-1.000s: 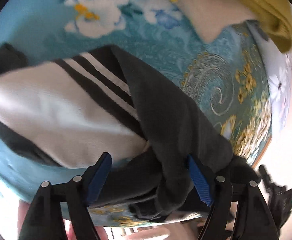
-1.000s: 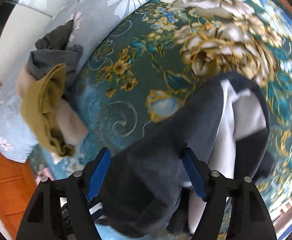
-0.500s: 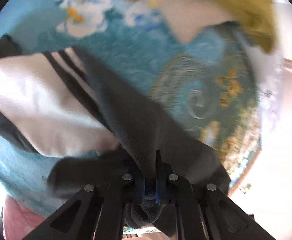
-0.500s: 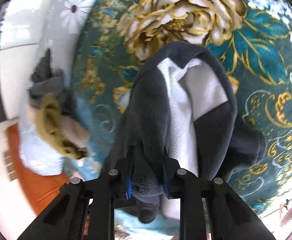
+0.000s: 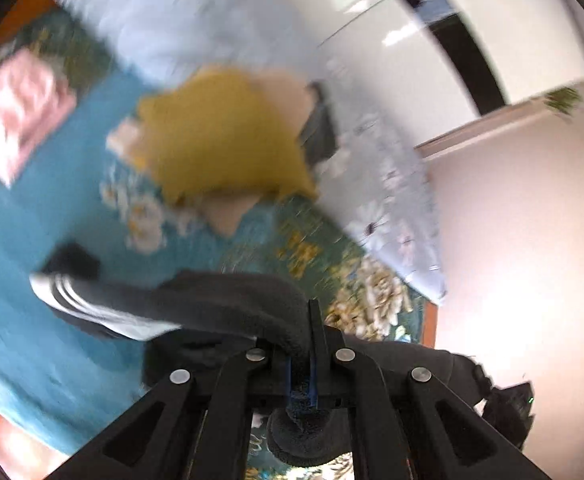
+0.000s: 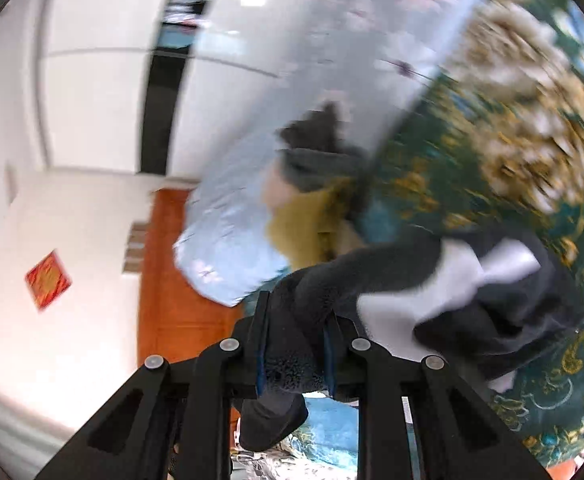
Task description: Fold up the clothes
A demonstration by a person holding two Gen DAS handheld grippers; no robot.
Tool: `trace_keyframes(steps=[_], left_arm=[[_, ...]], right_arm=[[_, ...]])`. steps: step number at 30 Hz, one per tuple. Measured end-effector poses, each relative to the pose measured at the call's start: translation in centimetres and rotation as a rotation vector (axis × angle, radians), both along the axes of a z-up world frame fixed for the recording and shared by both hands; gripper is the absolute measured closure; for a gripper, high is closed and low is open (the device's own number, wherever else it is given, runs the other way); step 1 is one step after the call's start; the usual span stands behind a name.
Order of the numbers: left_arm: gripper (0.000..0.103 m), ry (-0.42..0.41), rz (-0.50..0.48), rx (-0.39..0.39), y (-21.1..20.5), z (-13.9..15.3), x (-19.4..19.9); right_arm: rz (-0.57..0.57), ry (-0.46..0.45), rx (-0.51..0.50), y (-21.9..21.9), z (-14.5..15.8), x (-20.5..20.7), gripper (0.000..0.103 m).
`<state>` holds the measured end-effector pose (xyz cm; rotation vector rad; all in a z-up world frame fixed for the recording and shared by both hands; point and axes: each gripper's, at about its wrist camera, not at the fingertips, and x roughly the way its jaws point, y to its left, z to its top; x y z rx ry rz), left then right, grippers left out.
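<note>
The left claw point(image 5: 301, 354) is pinched nearly closed on a thick fold of the dark garment point(image 5: 228, 300), with dark fleece bulging out below its blue-lined jaws. From that grip the garment stretches away to the left above the bed point(image 5: 20, 320), its white panel and white stripes point(image 5: 64, 294) showing at the far end; the view is blurred. The right claw point(image 6: 296, 348) is likewise clamped on a bunch of the same garment point(image 6: 492, 312), its jaws a little wider apart because of the thickness of the cloth between them, and a tail of fabric hangs below. From there the cloth runs to the right, dark grey with white patches, and droops in a heap toward the floral bedspread near the bed's edge. Farther up the bed lies a pile of other clothes: a mustard piece point(image 5: 220, 136) on top of a beige one point(image 5: 232, 208), with a grey piece point(image 6: 316, 160) beside them against a pale blue pillow point(image 5: 388, 208). A pink cloth point(image 5: 16, 112) lies near the bed's far-left corner. Beyond the bed are white walls and an orange-brown wooden frame point(image 6: 164, 280).
</note>
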<state>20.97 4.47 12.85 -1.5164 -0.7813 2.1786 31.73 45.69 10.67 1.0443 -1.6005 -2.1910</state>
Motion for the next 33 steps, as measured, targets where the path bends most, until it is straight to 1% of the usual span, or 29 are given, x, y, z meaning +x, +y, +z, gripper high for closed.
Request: trace_keyframes(steps=[2, 4, 7, 10, 13, 18, 23, 25, 26, 27, 29, 30, 31, 32, 33], left_arm=[[0.097, 0.084, -0.012, 0.044, -1.4, 2.9, 1.6], [0.097, 0.148, -0.017, 0.068, -2.6, 5.3, 3.2], [0.097, 0.246, -0.042, 0.108, -5.4, 9.5, 6.4], [0.097, 0.334, -0.074, 0.124, -7.7, 12.3, 10.0], [0.097, 0.378, -0.100, 0.136, -9.8, 13.7, 13.3], [0.097, 0.396, -0.131, 0.176, -12.8, 14.8, 18.0], [0.097, 0.409, -0.148, 0.221, -13.4, 16.7, 19.1], [0.097, 0.409, -0.163, 0.212, -12.7, 16.7, 18.9], [0.097, 0.395, -0.165, 0.203, -12.2, 16.3, 18.8], [0.097, 0.357, -0.167, 0.197, -11.6, 15.3, 18.2], [0.097, 0.298, -0.161, 0.171, -10.6, 13.1, 17.1], [0.097, 0.241, -0.142, 0.144, -9.9, 10.9, 15.9], [0.097, 0.191, -0.126, 0.137, -9.5, 9.4, 15.3], [0.097, 0.126, -0.101, 0.122, -9.0, 7.1, 14.3], [0.097, 0.065, -0.073, 0.088, -8.4, 4.6, 13.3]], right_arm=[[0.000, 0.089, 0.031, -1.6, 3.4, 1.3, 0.081], [-0.006, 0.177, 0.049, -3.4, 6.6, 2.8, 0.081], [-0.008, 0.256, 0.072, -5.7, 10.2, 4.9, 0.081], [-0.010, 0.312, 0.098, -8.4, 13.5, 8.1, 0.081], [-0.006, 0.332, 0.136, -10.7, 15.3, 11.8, 0.081], [0.005, 0.338, 0.154, -12.8, 16.7, 17.1, 0.081], [0.016, 0.373, 0.180, -13.4, 18.5, 20.6, 0.082], [0.014, 0.367, 0.181, -13.0, 18.6, 21.0, 0.082], [0.015, 0.356, 0.182, -12.7, 18.4, 20.9, 0.082], [0.017, 0.341, 0.185, -12.4, 18.0, 20.6, 0.082], [0.026, 0.268, 0.186, -11.8, 15.5, 19.0, 0.082], [0.031, 0.225, 0.187, -11.4, 14.1, 18.1, 0.082], [0.037, 0.183, 0.187, -11.1, 12.6, 17.1, 0.082], [0.042, 0.140, 0.187, -10.8, 11.1, 16.2, 0.082], [0.046, 0.100, 0.184, -10.4, 9.5, 15.4, 0.081]])
